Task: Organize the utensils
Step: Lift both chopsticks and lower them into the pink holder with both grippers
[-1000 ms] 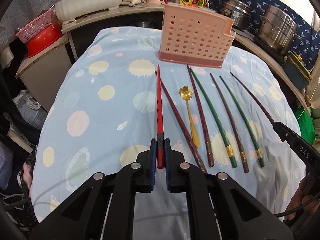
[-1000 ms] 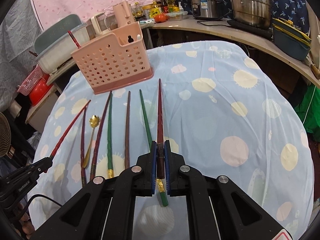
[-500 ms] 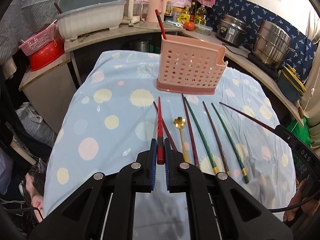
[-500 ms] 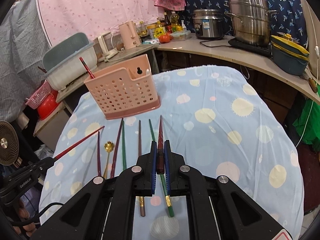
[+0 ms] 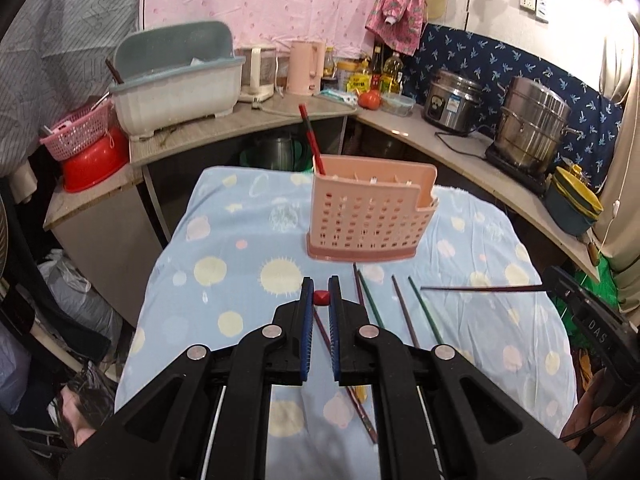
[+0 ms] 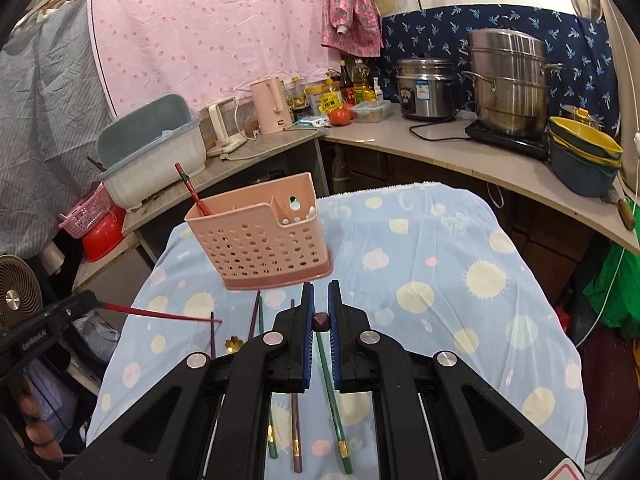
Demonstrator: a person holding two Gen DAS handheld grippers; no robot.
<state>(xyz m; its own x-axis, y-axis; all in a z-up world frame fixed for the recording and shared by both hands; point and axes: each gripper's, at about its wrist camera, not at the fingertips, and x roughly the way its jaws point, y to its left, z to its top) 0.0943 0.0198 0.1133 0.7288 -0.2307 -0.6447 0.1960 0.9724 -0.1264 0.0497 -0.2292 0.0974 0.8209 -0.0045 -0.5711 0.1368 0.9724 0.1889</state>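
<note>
Each hand-held gripper pinches one chopstick, the left (image 5: 321, 298) a red chopstick (image 6: 160, 313) and the right (image 6: 321, 322) a dark brown chopstick (image 5: 480, 289), lifted near the pink perforated holder (image 6: 260, 236), likely for dropping in upright.

Blue spotted tablecloth (image 6: 460, 320) carries a pink basket (image 6: 260, 240), loose chopsticks (image 6: 332, 392) and a gold spoon (image 6: 233, 345).

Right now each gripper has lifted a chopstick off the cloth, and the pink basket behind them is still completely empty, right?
Not quite. The pink basket is not empty: a red chopstick already stands in its left end, as the right wrist view shows. Each gripper, left and right, does hold a chopstick.
</note>
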